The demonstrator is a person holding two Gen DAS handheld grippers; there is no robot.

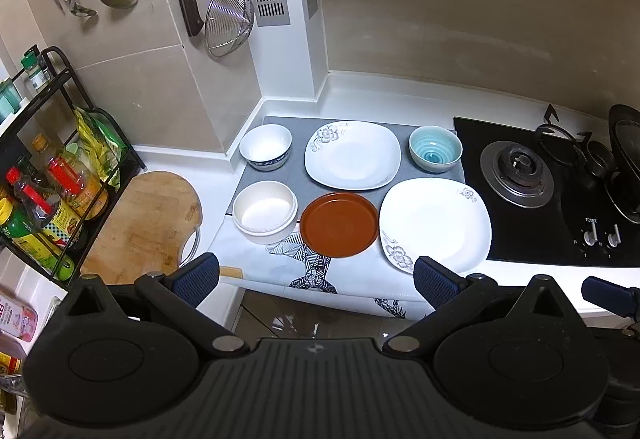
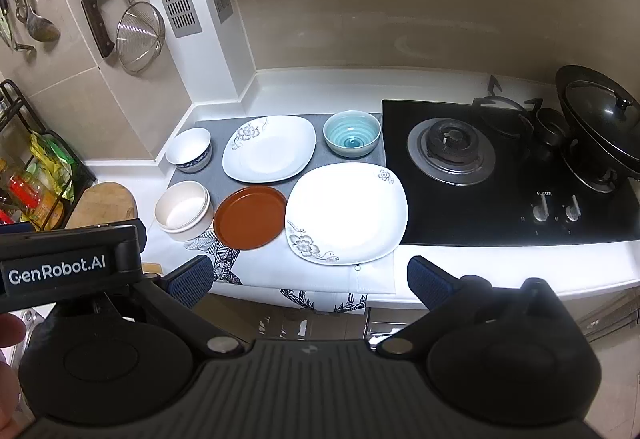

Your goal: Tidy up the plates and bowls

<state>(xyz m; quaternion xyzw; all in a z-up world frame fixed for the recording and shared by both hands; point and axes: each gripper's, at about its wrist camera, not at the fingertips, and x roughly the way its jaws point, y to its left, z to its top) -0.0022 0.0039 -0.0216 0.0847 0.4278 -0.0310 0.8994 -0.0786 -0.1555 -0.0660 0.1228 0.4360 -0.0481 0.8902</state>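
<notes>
White counter [image 1: 400, 95], grey mat [image 1: 298, 163], dishes.

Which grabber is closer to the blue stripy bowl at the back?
Right, though only slightly. The right gripper hangs open off the counter edge, nearer the stove side where the teal bowl sits. The left gripper, also open, hangs further left, facing the brown plate.

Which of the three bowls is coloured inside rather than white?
The teal bowl at the back right of the grey mat, next to the stove. Its inside shows blue-green rings; the blue-patterned bowl and cream bowl are white inside.
</notes>
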